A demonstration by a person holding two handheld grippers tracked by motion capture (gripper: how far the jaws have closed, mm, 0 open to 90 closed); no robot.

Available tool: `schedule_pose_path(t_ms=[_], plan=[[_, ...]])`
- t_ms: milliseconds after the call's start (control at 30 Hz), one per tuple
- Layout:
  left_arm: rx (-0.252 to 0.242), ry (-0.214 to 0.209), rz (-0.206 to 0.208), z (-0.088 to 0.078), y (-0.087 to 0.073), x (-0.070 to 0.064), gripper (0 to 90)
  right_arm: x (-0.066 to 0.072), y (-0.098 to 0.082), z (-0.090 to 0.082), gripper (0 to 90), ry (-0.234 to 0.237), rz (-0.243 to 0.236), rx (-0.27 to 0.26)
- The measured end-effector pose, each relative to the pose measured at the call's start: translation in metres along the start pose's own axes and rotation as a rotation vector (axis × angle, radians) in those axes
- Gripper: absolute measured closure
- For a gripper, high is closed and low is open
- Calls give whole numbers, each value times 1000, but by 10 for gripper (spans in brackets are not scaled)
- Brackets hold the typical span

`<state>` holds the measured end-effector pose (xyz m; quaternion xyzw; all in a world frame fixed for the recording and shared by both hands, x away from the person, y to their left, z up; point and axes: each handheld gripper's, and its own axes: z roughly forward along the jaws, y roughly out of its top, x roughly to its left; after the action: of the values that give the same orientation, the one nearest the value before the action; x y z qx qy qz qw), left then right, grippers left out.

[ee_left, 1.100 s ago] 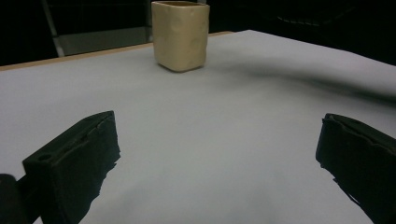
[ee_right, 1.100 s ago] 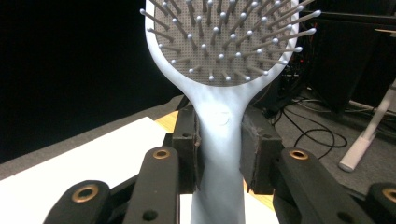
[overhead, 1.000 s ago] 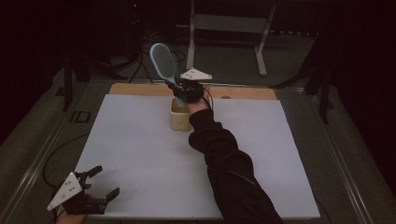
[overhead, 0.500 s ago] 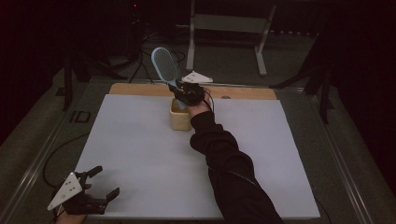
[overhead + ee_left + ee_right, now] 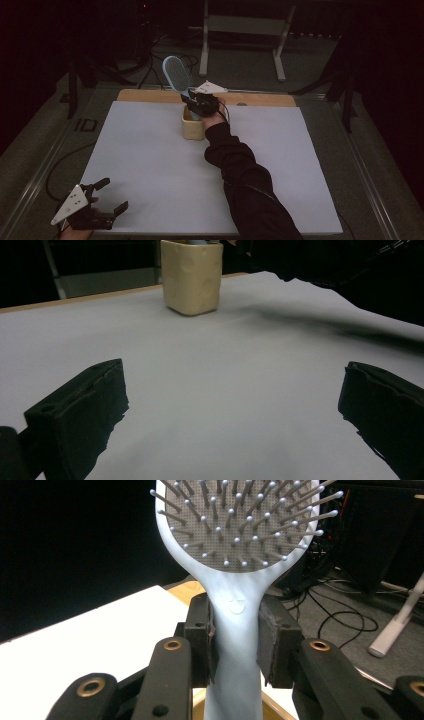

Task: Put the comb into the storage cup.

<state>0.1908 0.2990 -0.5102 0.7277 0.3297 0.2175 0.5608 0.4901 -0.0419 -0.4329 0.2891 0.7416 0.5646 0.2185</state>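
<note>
Down at the near left corner, the left gripper [image 5: 102, 199] rests with jaws wide apart, holding nothing. Farther right, the right gripper [image 5: 235, 640] clamps a pale blue hairbrush [image 5: 240, 555] by its handle above the cream cup [image 5: 192, 127]; its own view reveals the bristles.

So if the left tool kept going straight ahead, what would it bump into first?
Probably the cream cup. The open left tool points across bare white table toward it, though the cup sits slightly off-centre, so it might slip past.
</note>
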Motion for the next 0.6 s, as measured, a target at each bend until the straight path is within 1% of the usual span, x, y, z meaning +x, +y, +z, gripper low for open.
schedule_pose_path(t_ms=[33,233,267,300,333,367,400,433,500,533,600], plan=[[1,0,1,0,0,0,0,0,-1,0,703,7,4,2],[3,0,0,0,0,0,0,2,-5,0,697,25,-10,15],[3,-1,-1,0,0,1,0,2,-6,-1,683,19,-22,21],[3,0,-1,0,0,1,0,3,-7,-1,593,9,-37,20],[2,-1,-1,0,0,1,0,2,-7,-2,482,24,-40,26],[3,0,-1,0,0,1,0,1,-8,-2,403,45,-33,25],[4,1,-1,0,0,1,0,0,-9,-2,345,48,-26,34],[5,1,1,0,0,0,0,0,-10,-3,299,43,-32,37],[5,2,2,1,0,0,0,-1,-11,-5,218,47,-29,39],[5,3,2,1,0,0,0,-2,-12,-6,190,49,-29,43],[5,4,0,1,0,1,0,-3,-12,-7,162,52,-24,46]])
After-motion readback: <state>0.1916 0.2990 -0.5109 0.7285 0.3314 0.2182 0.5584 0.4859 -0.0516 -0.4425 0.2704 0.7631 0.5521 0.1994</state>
